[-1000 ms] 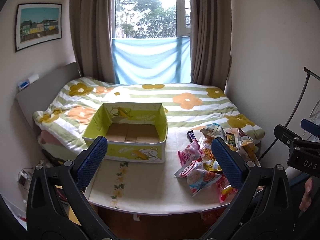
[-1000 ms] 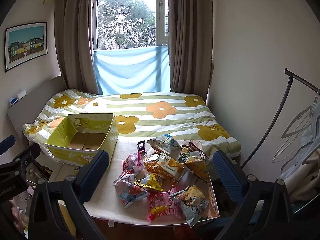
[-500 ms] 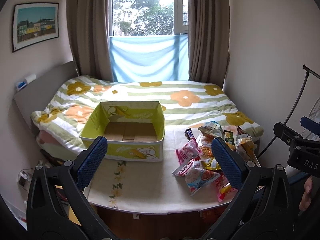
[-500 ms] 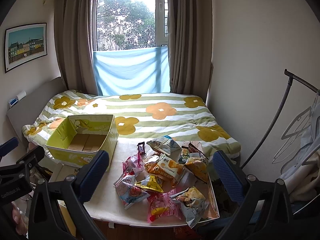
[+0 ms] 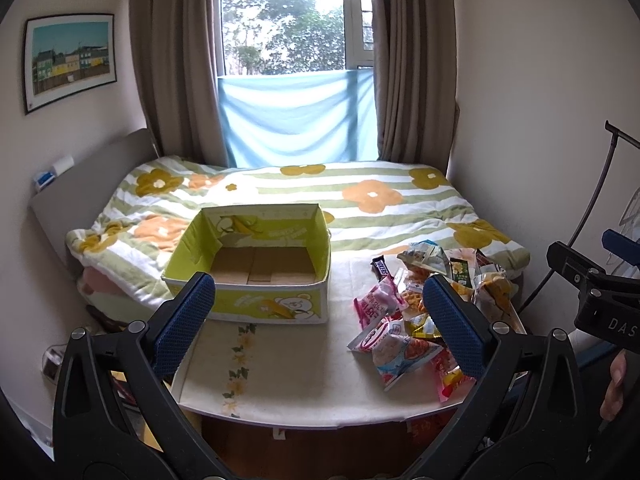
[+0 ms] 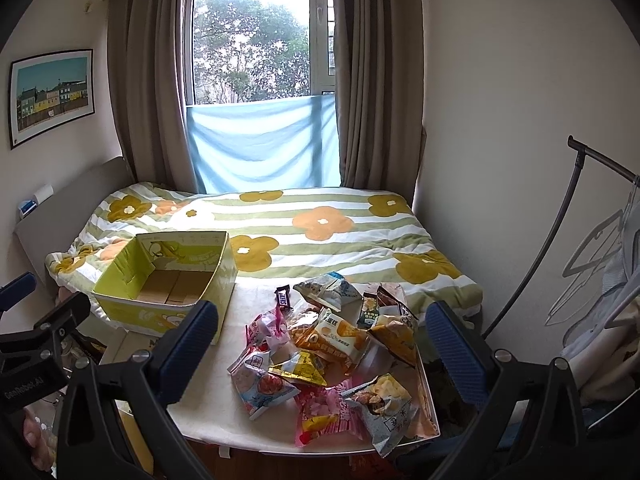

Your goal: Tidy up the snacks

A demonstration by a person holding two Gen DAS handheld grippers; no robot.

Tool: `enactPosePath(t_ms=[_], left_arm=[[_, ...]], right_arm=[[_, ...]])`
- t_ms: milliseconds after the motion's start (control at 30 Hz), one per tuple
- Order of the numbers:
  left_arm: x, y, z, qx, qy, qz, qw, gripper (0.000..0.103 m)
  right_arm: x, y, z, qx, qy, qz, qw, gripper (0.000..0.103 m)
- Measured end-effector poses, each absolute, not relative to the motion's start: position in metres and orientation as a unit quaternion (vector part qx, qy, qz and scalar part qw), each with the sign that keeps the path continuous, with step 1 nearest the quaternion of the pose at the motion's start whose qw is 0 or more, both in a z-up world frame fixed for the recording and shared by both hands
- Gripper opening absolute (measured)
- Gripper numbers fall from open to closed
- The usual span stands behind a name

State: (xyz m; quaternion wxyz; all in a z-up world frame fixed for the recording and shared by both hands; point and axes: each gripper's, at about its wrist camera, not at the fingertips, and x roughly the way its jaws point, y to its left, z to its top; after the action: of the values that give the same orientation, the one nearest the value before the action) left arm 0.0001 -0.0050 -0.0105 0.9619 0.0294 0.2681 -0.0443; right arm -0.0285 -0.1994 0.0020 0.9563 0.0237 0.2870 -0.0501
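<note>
- Empty yellow-green cardboard box (image 5: 256, 264) sits beside the heap of crinkly snack packets (image 6: 320, 352), ready to receive them.
- Left gripper (image 5: 316, 320) and right gripper (image 6: 320, 344) hover spread, grasping nothing.

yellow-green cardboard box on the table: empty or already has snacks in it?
Empty. The yellow-green cardboard box shows only bare brown floor; the snack packets all lie heaped on the table beside it.

The left gripper's (image 5: 318, 320) right fingertip (image 5: 452, 320) hides part of the snack pile (image 5: 404, 320) at four o'clock. Print on most packets is too small to read. A hand (image 5: 614, 384) at the right edge is cut off — only fingers show.

The right gripper's (image 6: 320, 344) left fingertip (image 6: 188, 348) covers the yellow box's (image 6: 132, 276) near corner — the table (image 6: 224, 416) edge below lies hidden behind both arms.
</note>
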Motion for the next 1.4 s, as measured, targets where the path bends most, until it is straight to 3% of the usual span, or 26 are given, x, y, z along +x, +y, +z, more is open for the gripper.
enactPosePath(t_ms=[1033, 1400], left_arm=[[0.000, -0.009, -0.010, 0.029, 0.266, -0.061, 0.962, 0.103], [0.034, -0.006, -0.042, 0.012, 0.341, -0.110, 0.934, 0.103]], right_arm=[[-0.030, -0.197, 0.003, 0.026, 0.278, -0.051, 0.959, 0.103], [-0.022, -0.206, -0.028, 0.056, 0.311, -0.067, 0.946, 0.103]])
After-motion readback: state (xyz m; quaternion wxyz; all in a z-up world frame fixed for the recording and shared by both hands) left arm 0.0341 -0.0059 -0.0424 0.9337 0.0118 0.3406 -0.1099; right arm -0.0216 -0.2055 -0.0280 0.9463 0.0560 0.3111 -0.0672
